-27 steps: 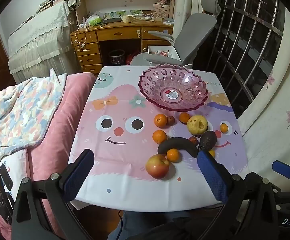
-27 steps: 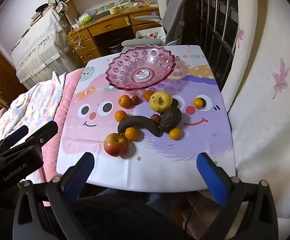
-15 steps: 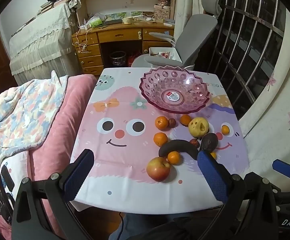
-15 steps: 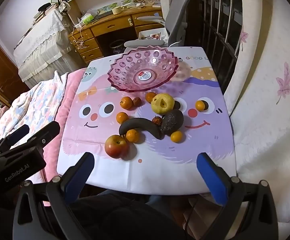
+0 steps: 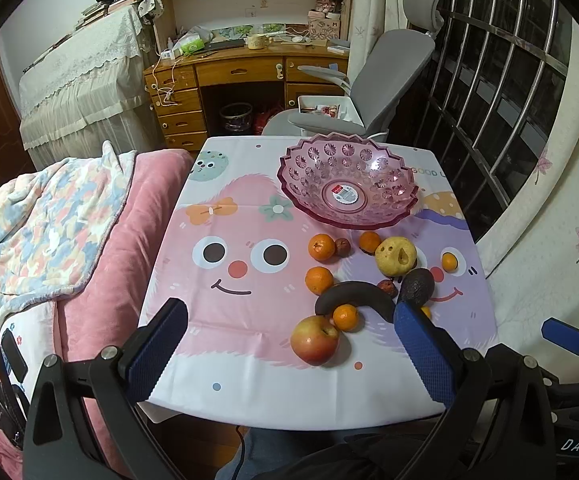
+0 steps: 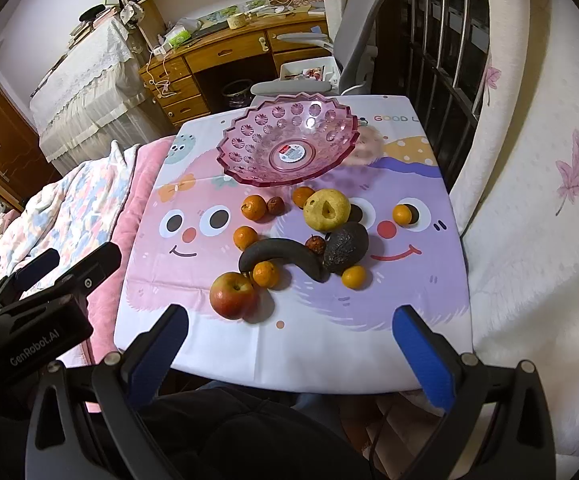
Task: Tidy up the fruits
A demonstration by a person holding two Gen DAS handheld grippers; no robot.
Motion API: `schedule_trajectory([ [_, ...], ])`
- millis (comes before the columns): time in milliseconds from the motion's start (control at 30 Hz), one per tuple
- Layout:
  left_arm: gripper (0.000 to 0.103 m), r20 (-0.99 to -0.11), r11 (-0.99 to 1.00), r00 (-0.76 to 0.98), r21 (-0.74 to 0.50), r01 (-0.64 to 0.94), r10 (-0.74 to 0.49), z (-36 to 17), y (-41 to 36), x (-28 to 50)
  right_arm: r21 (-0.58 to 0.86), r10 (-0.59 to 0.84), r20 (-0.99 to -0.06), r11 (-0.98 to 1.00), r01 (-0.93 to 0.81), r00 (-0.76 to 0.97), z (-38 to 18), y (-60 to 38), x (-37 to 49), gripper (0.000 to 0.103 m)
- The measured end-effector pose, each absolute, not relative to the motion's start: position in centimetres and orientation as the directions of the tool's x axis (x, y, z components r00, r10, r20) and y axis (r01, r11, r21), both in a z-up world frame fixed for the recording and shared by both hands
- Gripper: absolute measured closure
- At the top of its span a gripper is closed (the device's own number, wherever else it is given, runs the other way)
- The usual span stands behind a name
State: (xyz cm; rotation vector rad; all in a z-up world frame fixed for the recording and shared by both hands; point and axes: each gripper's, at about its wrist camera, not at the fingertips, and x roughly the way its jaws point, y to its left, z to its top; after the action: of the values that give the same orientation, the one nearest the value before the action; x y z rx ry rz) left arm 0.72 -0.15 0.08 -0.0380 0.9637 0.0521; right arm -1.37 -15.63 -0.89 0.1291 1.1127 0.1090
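While both tongs, left & right, gape wide w/ nothing held, apple lies just ahead.

Pink patterned bowl, red-yellow apple, blackened banana

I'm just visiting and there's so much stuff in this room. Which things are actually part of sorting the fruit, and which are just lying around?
Part of the job:
pink bowl
apple
black banana
avocado
yellow pear
small oranges
left gripper, right gripper, both open

Just lying about:
office chair
wooden desk
pink blanket
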Motion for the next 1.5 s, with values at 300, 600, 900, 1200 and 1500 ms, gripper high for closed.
schedule_trajectory([
  [300,0.001,-0.821,0.998,0.570,-0.013,-0.060,0.024,0.0,-0.3,0.7,0.159,0.153,-0.886,0.987,-0.023,0.437,-0.9,-15.7,-1.3,0.001],
  [600,0.001,-0.834,0.997,0.550,-0.007,-0.075,0.035,-0.4,-0.7,0.8,0.146,0.153,-0.879,0.988,-0.052,0.451,-0.5,-15.3,-0.9,0.001],
  [900,0.001,-0.861,0.997,0.508,-0.013,-0.073,0.027,-2.1,-0.7,1.4,0.139,0.152,-0.868,0.988,-0.064,0.472,-1.0,-15.2,-0.6,0.001],
  [1200,0.001,-0.899,0.997,0.438,-0.047,-0.054,-0.018,-4.7,-1.2,2.9,0.147,0.168,-0.860,0.986,-0.082,0.482,-2.4,-15.9,-0.1,0.001],
  [1500,0.001,-0.949,0.991,0.299,-0.122,-0.056,-0.100,-9.4,-1.6,4.9,0.185,0.205,-0.873,0.979,-0.089,0.443,-5.5,-17.2,2.3,0.001],
])
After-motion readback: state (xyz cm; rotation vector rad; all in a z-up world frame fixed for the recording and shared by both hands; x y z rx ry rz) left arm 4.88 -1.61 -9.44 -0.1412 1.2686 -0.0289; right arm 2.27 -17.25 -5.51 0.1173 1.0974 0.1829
